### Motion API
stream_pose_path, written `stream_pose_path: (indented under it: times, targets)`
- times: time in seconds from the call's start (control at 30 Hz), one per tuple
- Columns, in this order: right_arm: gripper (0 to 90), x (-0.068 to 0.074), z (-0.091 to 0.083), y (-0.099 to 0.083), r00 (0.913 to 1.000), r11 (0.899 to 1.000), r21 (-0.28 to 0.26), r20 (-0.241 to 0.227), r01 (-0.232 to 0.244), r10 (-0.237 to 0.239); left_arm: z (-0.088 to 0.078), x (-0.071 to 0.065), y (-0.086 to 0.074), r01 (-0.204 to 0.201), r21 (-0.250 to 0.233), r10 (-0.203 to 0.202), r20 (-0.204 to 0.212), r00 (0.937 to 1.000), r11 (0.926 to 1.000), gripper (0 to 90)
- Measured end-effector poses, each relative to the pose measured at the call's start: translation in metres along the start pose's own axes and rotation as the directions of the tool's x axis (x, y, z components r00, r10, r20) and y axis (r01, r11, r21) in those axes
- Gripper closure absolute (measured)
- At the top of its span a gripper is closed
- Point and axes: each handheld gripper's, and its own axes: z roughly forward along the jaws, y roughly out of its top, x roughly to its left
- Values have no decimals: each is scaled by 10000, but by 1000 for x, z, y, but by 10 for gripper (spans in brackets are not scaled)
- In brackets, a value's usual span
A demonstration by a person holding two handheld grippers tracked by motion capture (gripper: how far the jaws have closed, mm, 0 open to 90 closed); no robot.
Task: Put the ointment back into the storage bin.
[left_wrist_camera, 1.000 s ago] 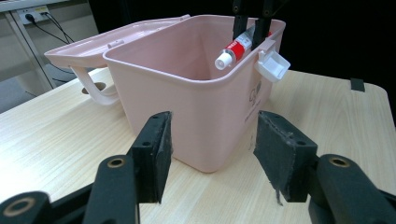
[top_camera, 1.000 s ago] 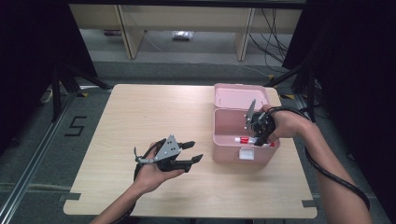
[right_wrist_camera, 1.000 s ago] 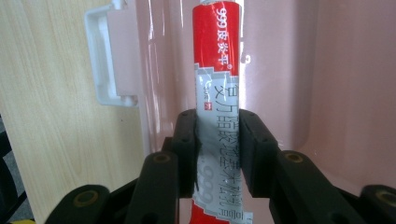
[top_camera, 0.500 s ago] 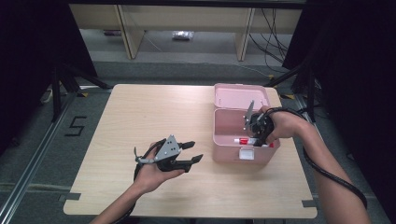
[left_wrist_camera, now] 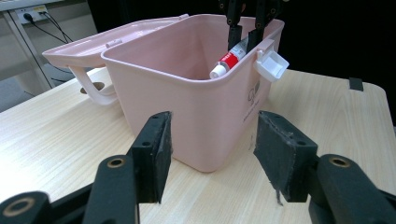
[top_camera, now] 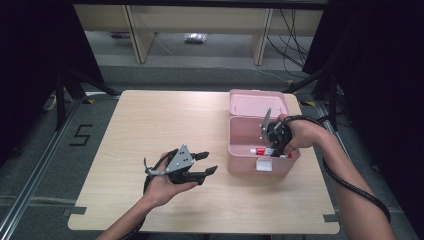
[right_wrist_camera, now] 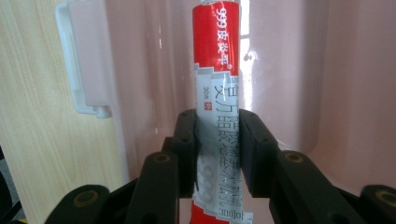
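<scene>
The bench [top_camera: 150, 125] is bare wood on its whole left half and along the front, so a hand could slide there with nothing to bump. The only big thing in the way is the pink box [top_camera: 250, 150] on the right side. Its lid [top_camera: 257, 102] lies open flat behind it, so the way in from above is free. Inside the box, the right gripper [top_camera: 274, 145] and the red and white tube [right_wrist_camera: 217, 60] take up the front corner. The left gripper [top_camera: 202, 164] sits just in front of the box wall, with open bench between them.
</scene>
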Motion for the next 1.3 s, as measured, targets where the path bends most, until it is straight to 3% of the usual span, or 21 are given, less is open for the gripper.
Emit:
stream_pose_path:
  times: [0.03, 0.07, 0.23, 0.4, 0.43, 0.47, 0.6, 0.63, 0.67, 0.77, 0.83, 0.9, 0.97, 1.1, 1.13, 1.17, 1.2, 1.3]
  targets:
    - [712, 2, -1, 0, 9991, 9988, 231, -81, -421, 422, 0, 0, 0, -2, 8, 2, 0, 10000, 10000, 454]
    - [712, 0, 0, 0, 9999, 9998, 171, -71, -96, 97, 0, 0, 0, 3, 7, -3, 0, 10000, 10000, 454]
    - [712, 0, 2, 0, 9993, 9991, 252, -110, -349, 352, 0, -1, 0, 71, 20, -71, -5, 10000, 10000, 454]
    - [712, -3, 6, 0, 9998, 9999, -24, -164, 119, -120, 0, -1, -1, 54, 30, -54, 4, 10000, 10000, 453]
    - [712, -3, 6, 0, 9998, 10000, 6, -206, 21, -21, 0, -1, -1, 48, 36, -48, 2, 10000, 10000, 453]
    - [712, 0, 5, 0, 9990, 9988, 257, -149, -416, 420, 0, 0, -1, -1, 46, 1, 19, 10000, 10000, 454]
    - [712, -2, 8, 0, 9994, 9991, 315, -219, -279, 286, 0, 0, -1, -8, 43, 8, 13, 10000, 10000, 453]
    - [712, -3, 9, 0, 9998, 9999, 113, -131, -119, 121, 0, -1, -1, 55, 47, -55, -16, 10000, 10000, 454]
    - [712, -1, 8, 1, 9984, 9981, 362, -221, -505, 513, 0, 0, -1, -18, 46, 18, 12, 10000, 10000, 454]
    - [712, -3, 9, 1, 9997, 9994, 293, -165, -169, 174, 0, -1, -1, 7, 52, -7, 21, 10000, 10000, 453]
    - [712, -2, 9, 1, 9989, 9982, 409, -173, -429, 436, 1, -1, -1, 18, 45, -19, 31, 10000, 10000, 453]
    - [712, -5, 11, 2, 9999, 10000, 82, -113, -22, 23, 1, -1, -1, 9, 49, -9, 38, 10000, 10000, 453]
    - [712, -5, 12, 2, 9999, 9999, 71, -155, 76, -75, 1, -1, -1, -2, 50, 2, 40, 10000, 10000, 453]
    - [712, -6, 13, 1, 9999, 9999, 138, -166, 23, -21, 0, -1, -2, 64, 55, -65, 11, 10000, 10000, 452]
    - [712, -8, 13, 2, 9992, 9993, 71, -167, 369, -368, 0, -1, -2, 30, 54, -30, 16, 10000, 10000, 452]
    - [712, -8, 13, 2, 9992, 9993, 71, -167, 369, -368, 0, -1, -2, 30, 53, -30, 16, 10000, 10000, 452]
    - [712, -5, 13, 2, 9996, 9997, 236, -249, -105, 111, 0, -1, -2, 27, 47, -27, 22, 10000, 10000, 452]
    - [712, -6, 14, 2, 9998, 9998, 211, -182, 11, -8, 0, -1, -2, 36, 48, -36, 26, 10000, 10000, 452]
